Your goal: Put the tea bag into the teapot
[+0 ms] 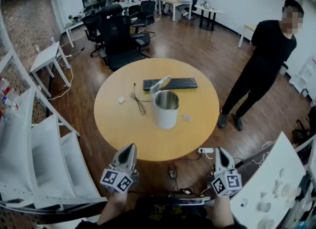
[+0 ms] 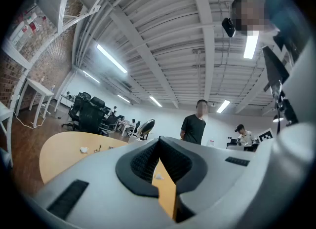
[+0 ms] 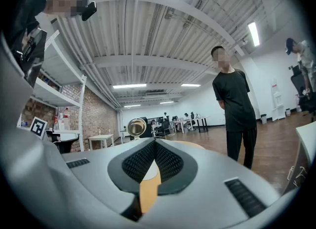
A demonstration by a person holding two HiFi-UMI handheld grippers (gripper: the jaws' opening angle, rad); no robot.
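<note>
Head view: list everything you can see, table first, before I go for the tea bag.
table: one, light wood, round, centre
teapot: one, silver-white, lid open, mid-table
keyboard: one, black, behind the teapot
cable: one, black, left of the teapot
white scraps: two, one at table left, one right of the teapot; too small to tell which is the tea bag
office chairs: several, black, beyond the table
bystander: one, black clothes, standing at right
left gripper: grey, shut, empty
right gripper: grey, shut, empty

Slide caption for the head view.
Shut left gripper and shut right gripper face a table bearing open teapot and keyboard.
</note>
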